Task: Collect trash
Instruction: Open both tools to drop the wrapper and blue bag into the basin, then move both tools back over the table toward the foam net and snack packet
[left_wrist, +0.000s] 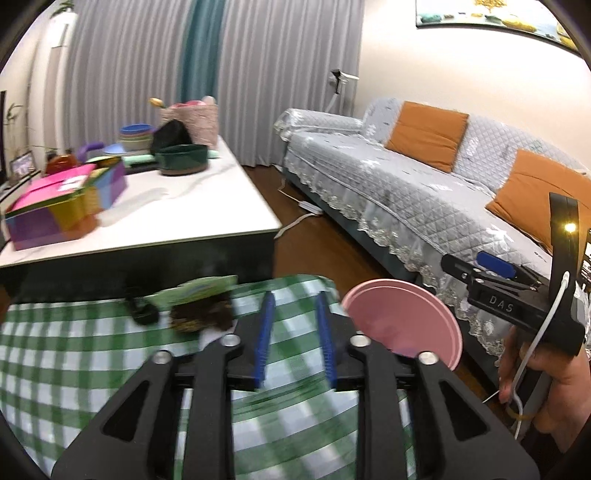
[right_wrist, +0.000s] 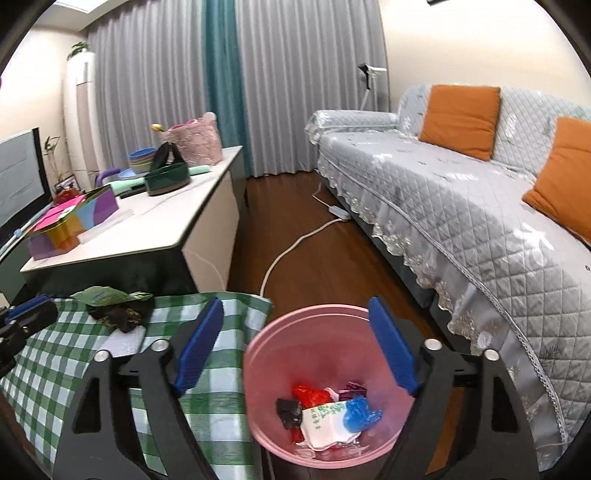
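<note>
A pink trash bin stands on the floor beside a table with a green checked cloth; several wrappers lie in it. It also shows in the left wrist view. A green and dark wrapper pile lies at the cloth's far edge, also in the right wrist view. My left gripper is open and empty above the cloth, just right of the pile. My right gripper is open and empty above the bin's left rim; it shows at the right of the left wrist view.
A white coffee table beyond holds a colourful box, a dark green bowl, stacked bowls and a pink basket. A grey sofa with orange cushions runs along the right. A power strip and cable lie on the wood floor.
</note>
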